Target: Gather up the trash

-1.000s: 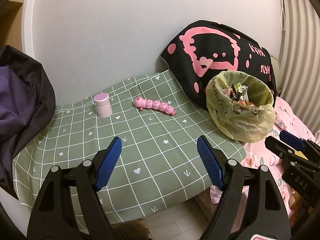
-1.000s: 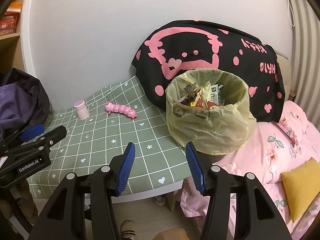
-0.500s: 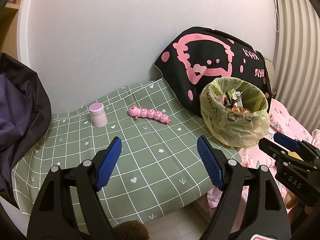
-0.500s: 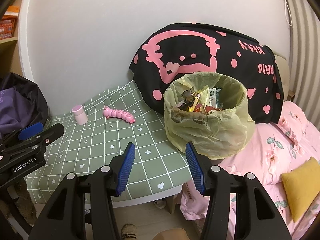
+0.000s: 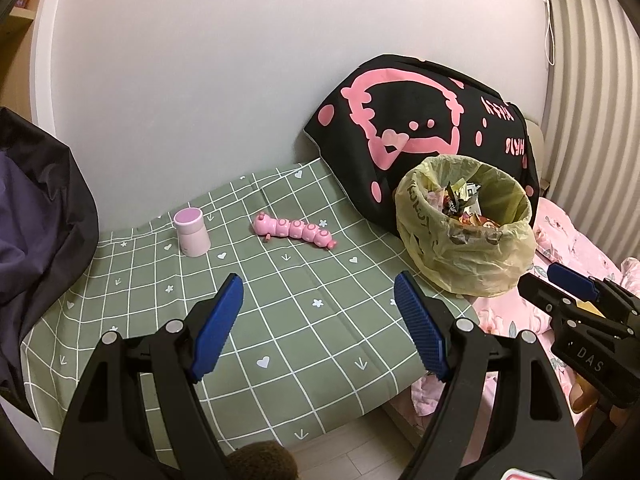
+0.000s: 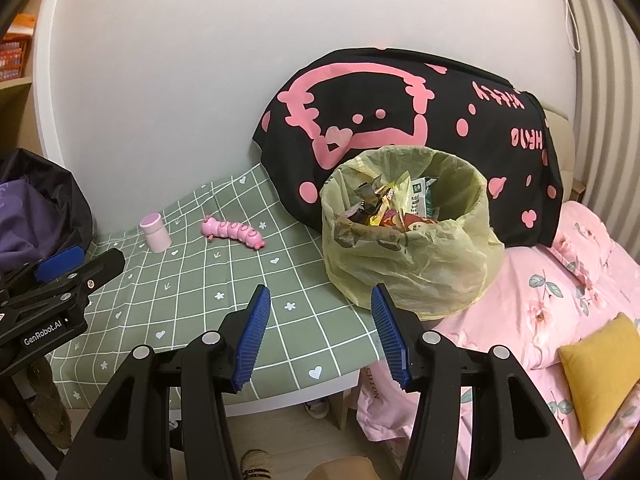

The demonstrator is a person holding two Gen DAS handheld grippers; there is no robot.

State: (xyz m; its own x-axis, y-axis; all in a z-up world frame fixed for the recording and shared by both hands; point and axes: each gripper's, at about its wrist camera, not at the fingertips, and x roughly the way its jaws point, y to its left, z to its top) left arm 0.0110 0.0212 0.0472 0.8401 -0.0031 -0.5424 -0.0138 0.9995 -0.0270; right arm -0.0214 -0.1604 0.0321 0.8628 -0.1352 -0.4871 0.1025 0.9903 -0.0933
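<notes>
A bin lined with a yellow-green bag [image 5: 468, 256] [image 6: 412, 264] stands at the right end of the green checked tablecloth [image 5: 280, 320] [image 6: 192, 280], filled with wrappers [image 6: 396, 208]. My left gripper [image 5: 320, 324] is open and empty, above the cloth's front part, left of the bin. My right gripper [image 6: 318, 334] is open and empty, just in front of the bin. Each gripper shows at the edge of the other's view.
A pink caterpillar toy [image 5: 294, 232] [image 6: 232, 233] and a small pink jar [image 5: 192, 232] [image 6: 155, 232] sit near the wall. A black-and-pink blanket [image 6: 400, 128] lies behind the bin. A dark bag [image 5: 36, 216] is at the left, pink bedding [image 6: 560, 288] at the right.
Both grippers have pulled back and risen a little; the table and bin look smaller and farther. Both stay open and empty.
</notes>
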